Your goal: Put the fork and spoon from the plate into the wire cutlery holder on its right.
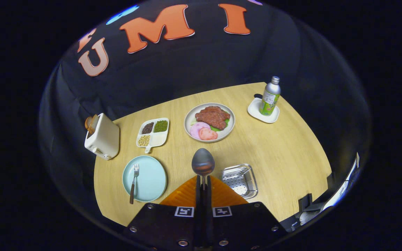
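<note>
My gripper (203,183) is shut on the handle of a metal spoon (203,162), whose bowl stands up just ahead of the fingertips, high above the table. Below and left of the fingers lies a light blue plate (152,179) with a fork (134,183) resting on its left part, wooden handle hanging over the near rim. Just right of the fingers stands the metal cutlery holder (240,179), a perforated rectangular basket that looks empty.
Beyond the spoon sits a plate of meat and ham slices (209,122). A divided dish of beans (153,132) and a white toaster (102,137) stand to the left. At the far right a bottle (270,96) stands on a white coaster (263,111).
</note>
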`<act>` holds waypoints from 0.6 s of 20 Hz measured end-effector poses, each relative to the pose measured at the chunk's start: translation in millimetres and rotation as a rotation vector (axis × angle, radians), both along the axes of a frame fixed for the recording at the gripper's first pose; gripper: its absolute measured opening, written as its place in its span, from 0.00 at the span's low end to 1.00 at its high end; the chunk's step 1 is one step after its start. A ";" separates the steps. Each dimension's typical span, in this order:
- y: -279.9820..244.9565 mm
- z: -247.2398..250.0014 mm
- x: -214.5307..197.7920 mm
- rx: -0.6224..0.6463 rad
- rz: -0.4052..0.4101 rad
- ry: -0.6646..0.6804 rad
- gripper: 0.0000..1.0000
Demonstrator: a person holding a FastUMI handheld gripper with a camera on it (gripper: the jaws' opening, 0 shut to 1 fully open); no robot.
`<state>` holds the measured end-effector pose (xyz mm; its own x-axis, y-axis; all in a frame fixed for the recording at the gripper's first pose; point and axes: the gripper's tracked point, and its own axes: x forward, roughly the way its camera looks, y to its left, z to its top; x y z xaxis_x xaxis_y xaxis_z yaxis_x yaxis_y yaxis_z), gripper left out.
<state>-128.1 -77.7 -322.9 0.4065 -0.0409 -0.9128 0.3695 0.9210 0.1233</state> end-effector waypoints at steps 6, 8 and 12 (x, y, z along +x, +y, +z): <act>-30.2 -25.0 -37.3 -0.025 -0.009 0.088 0.05; -32.2 -36.4 -48.0 -0.028 0.001 0.125 0.05; -38.4 -53.6 -55.6 -0.043 0.013 0.159 0.05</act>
